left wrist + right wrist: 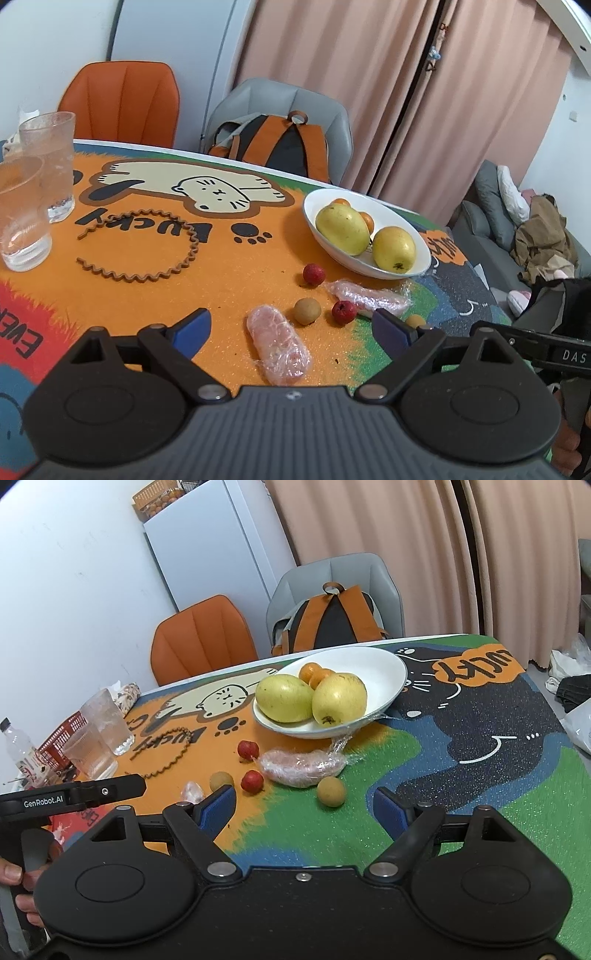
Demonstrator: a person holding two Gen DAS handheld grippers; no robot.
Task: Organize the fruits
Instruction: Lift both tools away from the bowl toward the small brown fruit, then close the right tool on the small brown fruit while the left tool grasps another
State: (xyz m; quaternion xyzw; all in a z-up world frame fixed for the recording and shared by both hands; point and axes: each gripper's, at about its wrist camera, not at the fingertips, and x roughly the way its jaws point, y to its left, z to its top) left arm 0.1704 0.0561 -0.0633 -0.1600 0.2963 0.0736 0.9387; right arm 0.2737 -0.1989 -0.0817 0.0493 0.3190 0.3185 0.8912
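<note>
A white bowl [334, 243] [384, 672] holds two yellow-green mangoes [341, 229] [284, 698] and small oranges [312, 674]. On the mat in front lie two red lychees [314, 274] [252, 781], two brown longans [307, 311] [331, 791] and two plastic-wrapped pink pieces [280, 343] [301, 768]. My left gripper [291, 332] is open and empty, above the nearer wrapped piece. My right gripper [306, 808] is open and empty, just short of a longan.
Two glasses [48, 162] [107, 725] and a brown wavy ring [147, 251] sit on the left of the cartoon mat. An orange chair [122, 103] and a grey chair with a backpack [280, 144] stand behind. A red basket [61, 738] and bottle [16, 746] are far left.
</note>
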